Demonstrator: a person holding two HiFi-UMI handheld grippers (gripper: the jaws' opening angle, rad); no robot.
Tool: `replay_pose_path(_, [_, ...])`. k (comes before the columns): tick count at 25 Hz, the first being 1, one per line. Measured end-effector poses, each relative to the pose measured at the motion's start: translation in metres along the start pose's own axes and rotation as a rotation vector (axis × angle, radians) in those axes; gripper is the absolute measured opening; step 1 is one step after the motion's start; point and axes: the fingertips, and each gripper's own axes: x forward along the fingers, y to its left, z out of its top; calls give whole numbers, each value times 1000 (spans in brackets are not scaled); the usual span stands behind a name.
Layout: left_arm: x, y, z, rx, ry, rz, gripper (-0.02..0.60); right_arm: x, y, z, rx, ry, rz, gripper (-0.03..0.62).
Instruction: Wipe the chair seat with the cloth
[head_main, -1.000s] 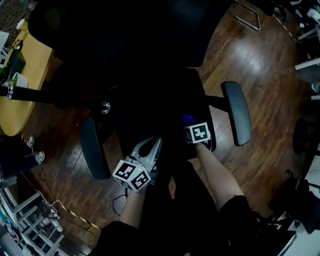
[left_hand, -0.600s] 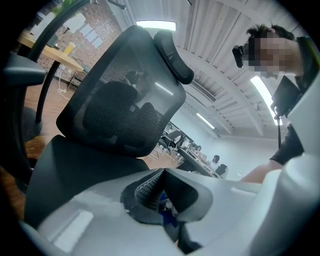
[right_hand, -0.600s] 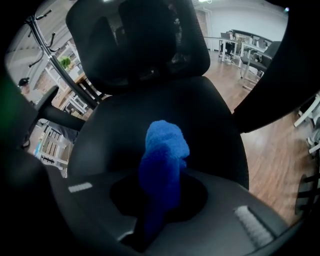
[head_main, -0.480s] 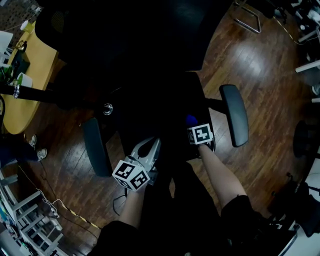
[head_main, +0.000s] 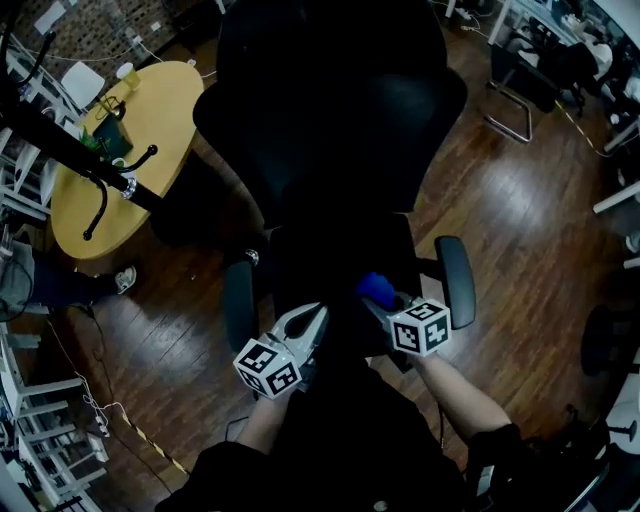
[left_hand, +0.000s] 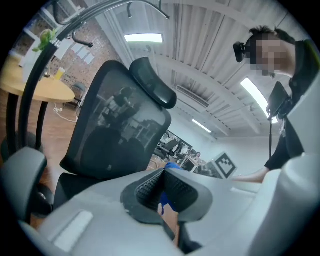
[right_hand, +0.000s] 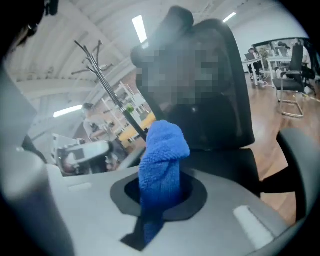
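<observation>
**— What's changing right now?**
— I'm drawing my right hand-held gripper back toward me. Half a second ago it was further in over the chair seat. Now it's hanging at the seat's front right corner, just beside the right armrest. I'm judging that one stroke is ending.

**— And the cloth?**
— The blue cloth is bunching out past that gripper's clamped jaws, over the seat. I can't tell whether it's touching. My left hand-held gripper is idling nearby, jaws together, carrying nothing.
</observation>
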Motion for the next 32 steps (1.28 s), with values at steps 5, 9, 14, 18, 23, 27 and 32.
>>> replay_pose_path(5, [-27,-34,50,56,-76,-43,-8,-52,97,54,-104,-228,224,40])
replay_pose_path(9, [-29,-54,62,88,-121,-70,-8,-88,136,86,-205,-398,348,39])
replay_pose_path(14, [-31,-64,69,114,-140,-88,-8,-102,152,93,-253,-469,395,39])
replay_pose_path(18, [-34,-71,73,134,-149,-72,-8,-109,157,87,-252,-478,413,40])
replay_pose_path(23, [-55,-82,65,148,-168,-18,-8,-119,166,71,-251,-471,443,38])
replay_pose_path(27, [-75,-85,50,140,-156,-24,-8,-125,181,58,-260,-501,436,40])
replay_pose_path(32, [-89,-116,33,166,-144,-108,-8,-151,200,31,-249,-550,376,40])
